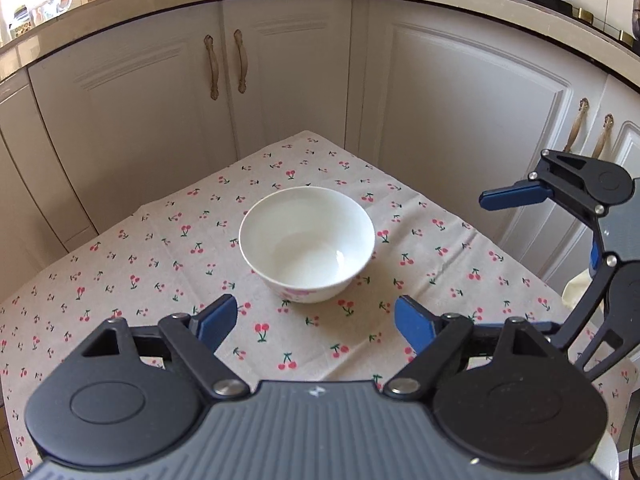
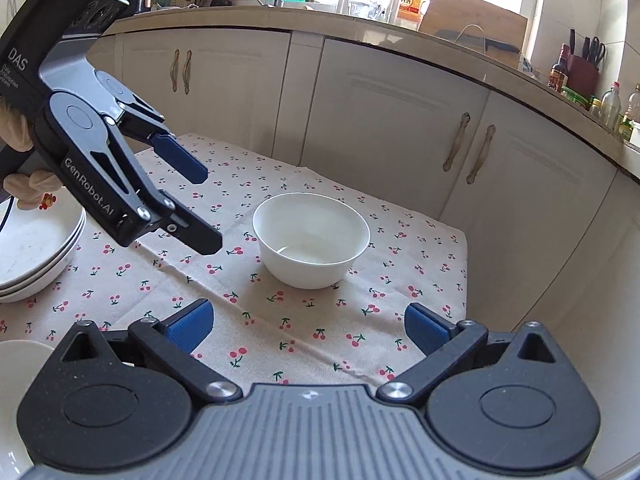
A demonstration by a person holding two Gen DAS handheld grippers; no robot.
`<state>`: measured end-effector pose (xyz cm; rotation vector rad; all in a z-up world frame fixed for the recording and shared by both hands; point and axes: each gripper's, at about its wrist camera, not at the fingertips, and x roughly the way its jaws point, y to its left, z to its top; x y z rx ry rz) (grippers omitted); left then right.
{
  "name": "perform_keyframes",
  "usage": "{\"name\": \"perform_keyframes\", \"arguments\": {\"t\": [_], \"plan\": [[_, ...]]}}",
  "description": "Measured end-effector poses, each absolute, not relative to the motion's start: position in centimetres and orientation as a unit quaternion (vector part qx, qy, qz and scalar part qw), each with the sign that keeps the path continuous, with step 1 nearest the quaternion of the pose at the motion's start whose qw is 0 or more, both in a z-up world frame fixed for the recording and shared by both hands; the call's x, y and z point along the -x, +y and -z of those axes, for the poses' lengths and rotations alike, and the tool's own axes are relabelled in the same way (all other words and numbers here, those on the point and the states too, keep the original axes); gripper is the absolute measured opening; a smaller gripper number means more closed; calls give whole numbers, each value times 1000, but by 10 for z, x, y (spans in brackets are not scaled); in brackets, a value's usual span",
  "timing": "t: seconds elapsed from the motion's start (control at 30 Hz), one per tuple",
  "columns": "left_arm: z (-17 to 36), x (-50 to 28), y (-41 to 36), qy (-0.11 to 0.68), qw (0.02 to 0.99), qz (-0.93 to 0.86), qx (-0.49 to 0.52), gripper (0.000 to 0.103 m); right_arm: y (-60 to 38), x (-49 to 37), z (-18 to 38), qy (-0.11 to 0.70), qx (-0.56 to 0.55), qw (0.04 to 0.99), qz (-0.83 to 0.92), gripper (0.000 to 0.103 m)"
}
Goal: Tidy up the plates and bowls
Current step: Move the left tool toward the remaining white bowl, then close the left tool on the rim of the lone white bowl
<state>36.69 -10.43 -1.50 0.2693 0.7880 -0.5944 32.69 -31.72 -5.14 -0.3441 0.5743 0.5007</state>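
A white bowl [image 1: 307,242] with a pink pattern near its foot stands alone on the cherry-print tablecloth [image 1: 120,280]; it also shows in the right wrist view [image 2: 311,240]. My left gripper [image 1: 316,320] is open and empty, just short of the bowl. My right gripper [image 2: 310,326] is open and empty, a little back from the bowl. Each gripper shows in the other's view: the right gripper [image 1: 516,240] at the right, the left gripper [image 2: 206,210] at the upper left. A stack of white plates [image 2: 36,252] sits at the left edge.
White cabinet doors [image 1: 460,120] stand close behind the table under a counter [image 2: 400,40] crowded with bottles and utensils. Another white dish [image 2: 16,400] shows at the lower left of the right wrist view. The table's far corner [image 1: 308,136] and right edge [image 2: 464,272] are near the bowl.
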Motion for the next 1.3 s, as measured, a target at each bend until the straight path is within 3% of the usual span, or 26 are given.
{"name": "perform_keyframes", "arguments": {"t": [0.63, 1.3], "plan": [[46, -443, -122, 396, 868, 281, -105, 85, -297, -405, 85, 292, 171, 896, -289, 102], [58, -462, -128, 405, 859, 300, -94, 71, -286, -420, 90, 293, 170, 892, -300, 91]]}}
